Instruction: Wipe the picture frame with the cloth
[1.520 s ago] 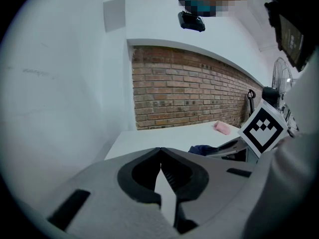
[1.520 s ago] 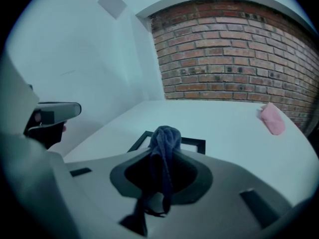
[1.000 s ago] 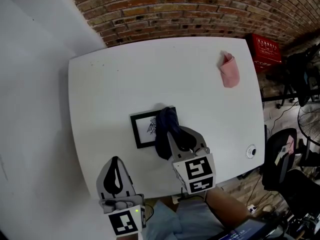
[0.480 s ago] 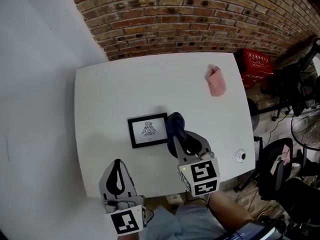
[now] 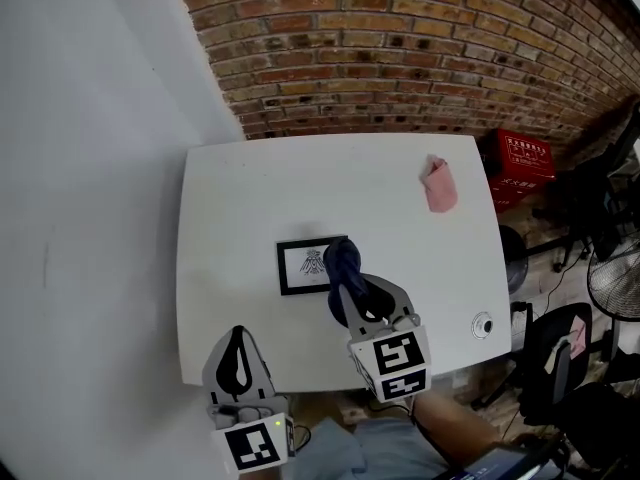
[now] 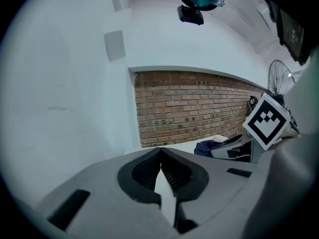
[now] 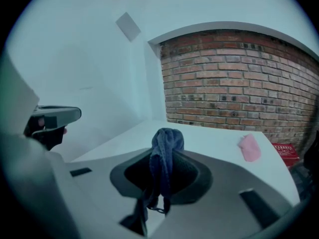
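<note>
A black picture frame [image 5: 305,266] with a small dark drawing lies flat on the white table [image 5: 250,188]. My right gripper [image 5: 352,286] is shut on a dark blue cloth [image 5: 343,259], whose bunched end rests at the frame's right edge. In the right gripper view the blue cloth [image 7: 164,156] hangs pinched between the jaws. My left gripper [image 5: 237,346] is held low near the table's front edge, left of the frame, its jaws closed with nothing between them; the left gripper [image 6: 160,156] points toward the brick wall.
A pink cloth [image 5: 438,186] lies at the table's far right; the pink cloth [image 7: 249,147] also shows in the right gripper view. A brick wall [image 5: 400,48] stands behind. A red crate [image 5: 525,163], chairs and a fan [image 5: 615,278] stand right of the table.
My right gripper dragged the blue cloth off the frame's middle to its right side, then back to its right edge. The head camera pulled back. The left gripper stayed put.
</note>
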### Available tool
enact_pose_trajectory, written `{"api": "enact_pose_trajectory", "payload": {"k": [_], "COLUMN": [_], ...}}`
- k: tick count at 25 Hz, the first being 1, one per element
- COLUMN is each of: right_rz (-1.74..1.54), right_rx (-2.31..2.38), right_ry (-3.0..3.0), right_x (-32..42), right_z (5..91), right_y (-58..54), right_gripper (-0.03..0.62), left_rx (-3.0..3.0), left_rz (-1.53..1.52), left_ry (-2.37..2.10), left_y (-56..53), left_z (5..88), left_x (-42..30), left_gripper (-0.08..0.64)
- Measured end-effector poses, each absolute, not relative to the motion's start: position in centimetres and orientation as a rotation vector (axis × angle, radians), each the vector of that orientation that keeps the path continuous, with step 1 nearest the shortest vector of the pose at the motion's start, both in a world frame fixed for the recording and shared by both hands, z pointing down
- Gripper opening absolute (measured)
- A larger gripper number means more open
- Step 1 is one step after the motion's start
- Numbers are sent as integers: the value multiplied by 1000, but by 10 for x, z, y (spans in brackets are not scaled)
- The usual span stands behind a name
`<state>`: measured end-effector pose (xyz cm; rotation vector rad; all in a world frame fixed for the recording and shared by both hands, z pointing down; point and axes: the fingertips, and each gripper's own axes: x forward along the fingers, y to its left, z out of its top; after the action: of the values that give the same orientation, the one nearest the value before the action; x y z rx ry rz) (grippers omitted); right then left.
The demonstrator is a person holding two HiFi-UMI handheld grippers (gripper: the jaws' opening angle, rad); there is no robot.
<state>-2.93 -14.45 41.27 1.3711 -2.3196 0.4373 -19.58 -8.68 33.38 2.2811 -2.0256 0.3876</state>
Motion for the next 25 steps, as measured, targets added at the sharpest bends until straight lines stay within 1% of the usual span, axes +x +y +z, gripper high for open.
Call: {"api": "enact_pose_trajectory", "payload": {"k": [12,25], "right_rz": [458,542], "right_rx": [1220,1124], "right_ry": [-2401,-2372], "right_x": [-94,-127], "right_z": [419,460], "right_y": [-141,-134], "right_gripper": [83,81], "left_rx": [2189,2119], "left_rz": [417,487], "left_ry": [-2101,-2026], "left_y": [-77,-81], "left_z": [338,379], "left_x": [-235,-253], "left_gripper": [9,9]}}
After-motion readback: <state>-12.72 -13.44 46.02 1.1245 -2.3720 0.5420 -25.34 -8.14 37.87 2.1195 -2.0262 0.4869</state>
